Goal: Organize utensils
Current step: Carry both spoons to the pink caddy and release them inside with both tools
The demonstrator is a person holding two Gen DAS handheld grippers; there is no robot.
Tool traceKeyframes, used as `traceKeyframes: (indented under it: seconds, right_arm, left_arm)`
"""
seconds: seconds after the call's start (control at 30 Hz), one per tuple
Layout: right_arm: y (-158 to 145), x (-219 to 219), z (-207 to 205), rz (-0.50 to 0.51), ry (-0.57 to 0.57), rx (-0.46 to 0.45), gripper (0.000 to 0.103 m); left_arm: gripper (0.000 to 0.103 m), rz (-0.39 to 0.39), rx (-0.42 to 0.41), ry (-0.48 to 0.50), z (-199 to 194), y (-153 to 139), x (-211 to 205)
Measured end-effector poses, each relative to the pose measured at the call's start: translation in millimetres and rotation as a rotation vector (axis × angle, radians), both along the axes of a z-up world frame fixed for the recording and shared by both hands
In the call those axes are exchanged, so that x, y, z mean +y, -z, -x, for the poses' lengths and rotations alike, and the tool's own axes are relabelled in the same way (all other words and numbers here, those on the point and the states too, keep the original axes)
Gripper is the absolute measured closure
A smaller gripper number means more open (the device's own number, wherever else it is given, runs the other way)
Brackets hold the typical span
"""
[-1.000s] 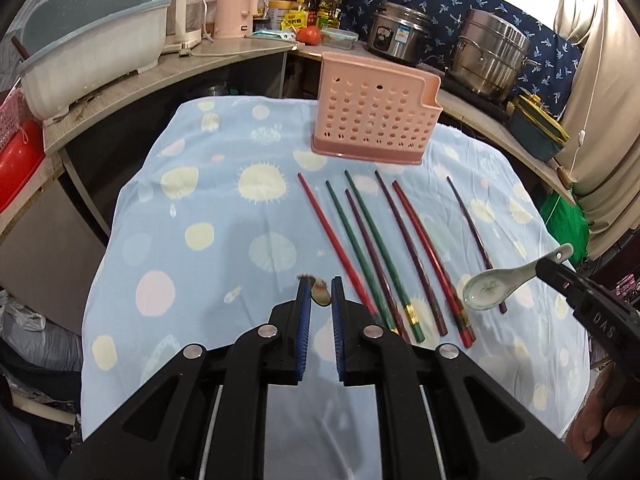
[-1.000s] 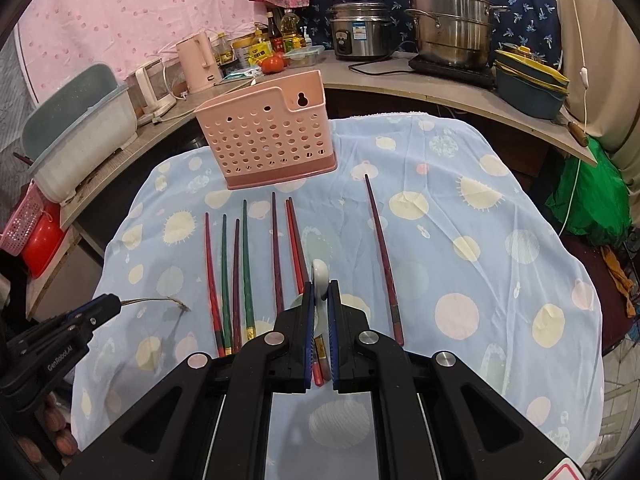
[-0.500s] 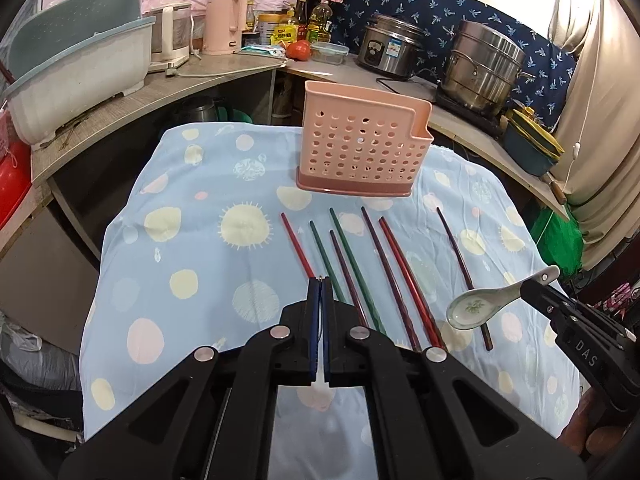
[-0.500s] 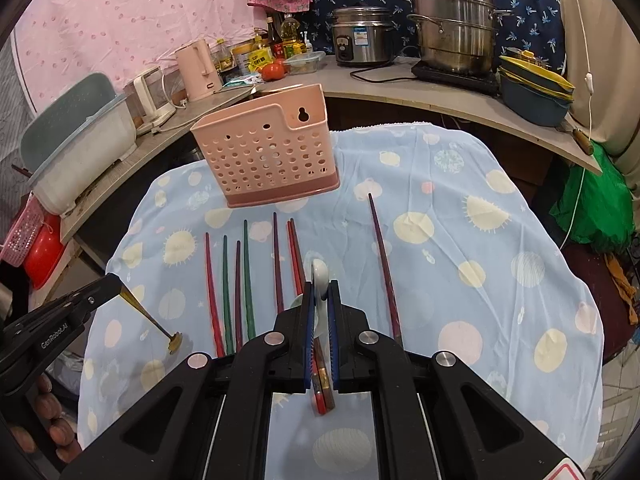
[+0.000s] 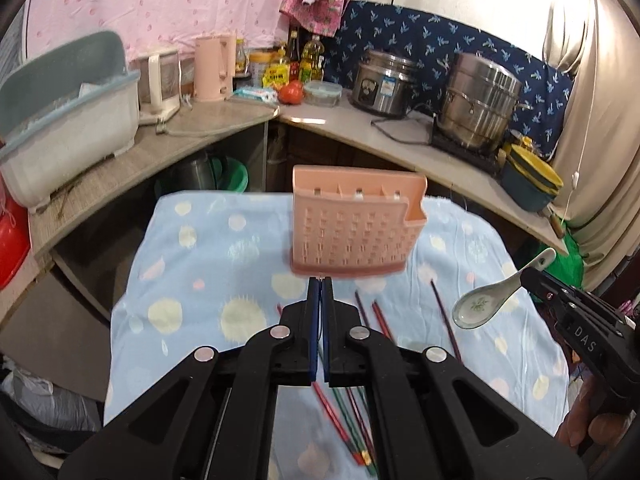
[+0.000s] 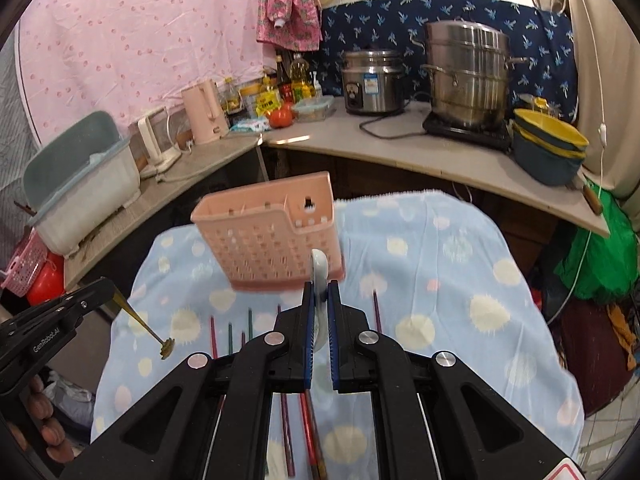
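A pink perforated utensil holder (image 5: 354, 226) stands upright at the far end of the blue spotted tablecloth (image 5: 200, 264); it also shows in the right wrist view (image 6: 272, 236). My left gripper (image 5: 319, 284) is shut on a thin gold fork, which hangs tines down in the right wrist view (image 6: 146, 326), left of the holder. My right gripper (image 6: 319, 286) is shut on a white ceramic spoon (image 6: 320, 276), seen from the side in the left wrist view (image 5: 494, 300), right of the holder. Several red, green and dark chopsticks (image 5: 444, 316) lie on the cloth below both grippers.
A curved counter (image 5: 400, 140) wraps behind the table with a rice cooker (image 5: 382, 82), a steel steamer pot (image 5: 476, 110), a pink kettle (image 5: 212, 68), bottles and a tomato. A grey-white dish tub (image 5: 68, 116) sits on the left counter. Stacked bowls (image 6: 548, 148) sit at right.
Both grippers have risen from the cloth and moved toward the pink holder, carrying the fork and the spoon. The left gripper closed fully on the fork.
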State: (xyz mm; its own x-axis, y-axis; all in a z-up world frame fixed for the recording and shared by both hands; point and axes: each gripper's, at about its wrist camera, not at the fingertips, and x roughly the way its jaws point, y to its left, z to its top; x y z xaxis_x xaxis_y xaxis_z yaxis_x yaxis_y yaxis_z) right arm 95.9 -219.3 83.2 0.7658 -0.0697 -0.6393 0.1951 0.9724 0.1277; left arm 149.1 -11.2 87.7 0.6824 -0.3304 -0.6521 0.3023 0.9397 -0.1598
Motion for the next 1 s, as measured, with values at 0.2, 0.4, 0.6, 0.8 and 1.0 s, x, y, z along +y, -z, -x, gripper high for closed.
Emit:
traceKeyframes:
  seconds: [0.2, 0.4, 0.6, 0.8, 1.0]
  right_arm:
    - [-25, -16, -56, -0.023, -0.006, -0.032, 0.097]
    - [-38, -20, -107, 0.004, 0.01, -0.065, 0.097]
    - [-15, -25, -149, -0.008, 0.012, -0.02, 0.097]
    - [17, -29, -172, -0.031, 0.017, 0.041, 0.097]
    - [25, -29, -176, -0.031, 0.01, 0.047, 0.097]
  left_arm:
    - [0.102, 0.029, -0.062, 0.013, -45, -35, -12]
    - [0.102, 0.064, -0.085, 0.029, -95, -52, -28]
    - [0.102, 0.084, -0.068, 0.039, -131, -38, -40]
    - [0.102, 0.089, -0.068, 0.035, -148, -31, -45]
    - [0.102, 0.097, -0.094, 0.036, -156, -41, -48]
